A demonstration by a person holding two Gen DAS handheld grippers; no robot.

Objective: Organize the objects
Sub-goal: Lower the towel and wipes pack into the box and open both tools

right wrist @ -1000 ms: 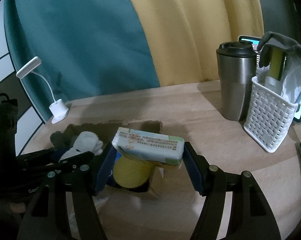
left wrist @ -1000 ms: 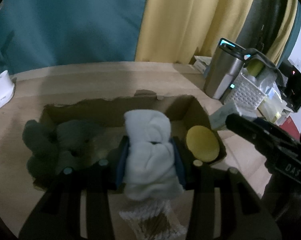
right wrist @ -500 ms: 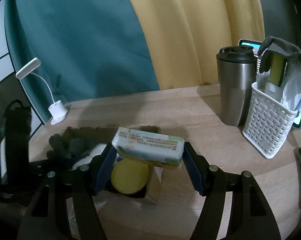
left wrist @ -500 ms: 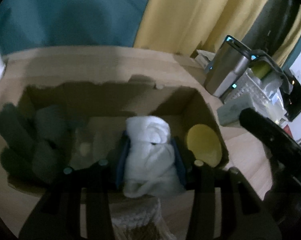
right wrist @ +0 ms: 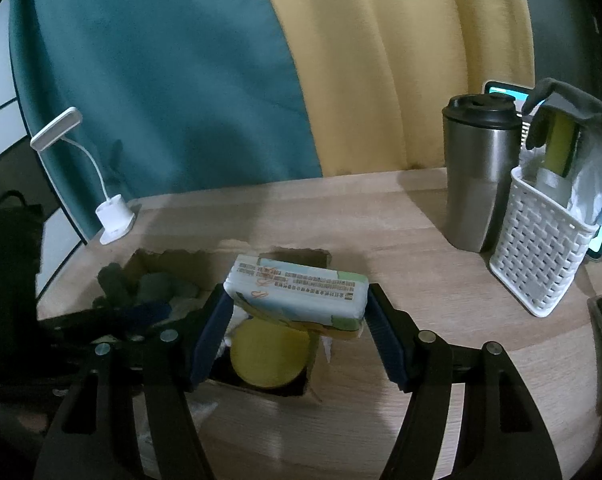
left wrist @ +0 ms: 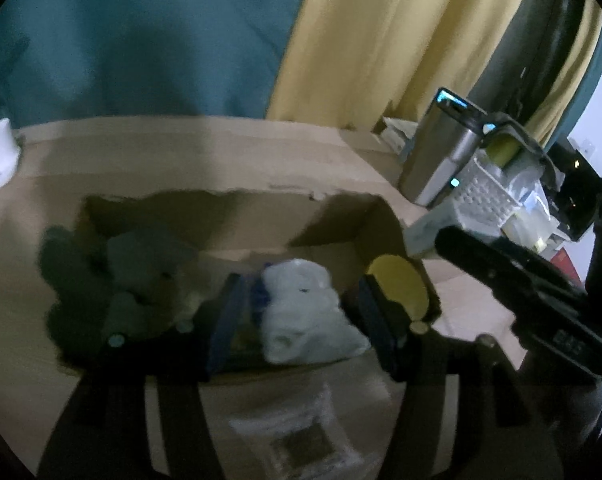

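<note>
An open cardboard box [left wrist: 241, 220] lies on the wooden table. Inside it are dark gloves [left wrist: 81, 280] at the left, a white rolled cloth bundle [left wrist: 301, 320] in the middle and a yellow disc [left wrist: 397, 284] at the right. My left gripper [left wrist: 301, 284] straddles the bundle; its jaws are opening, and the left pad stands clear of the cloth. My right gripper [right wrist: 297, 320] is shut on a pale tissue pack [right wrist: 297, 292]. It holds the pack just above the box's right end, over the yellow disc [right wrist: 269, 356].
A steel tumbler [right wrist: 481, 176] and a white woven basket [right wrist: 541, 256] stuffed with items stand at the back right. A small white lamp [right wrist: 113, 216] sits at the back left. A clear packet [left wrist: 301, 436] lies in front of the box. Teal and yellow curtains hang behind the table.
The left jaws have spread off the white bundle, which now rests inside the box. The right gripper and its tissue pack have kept still.
</note>
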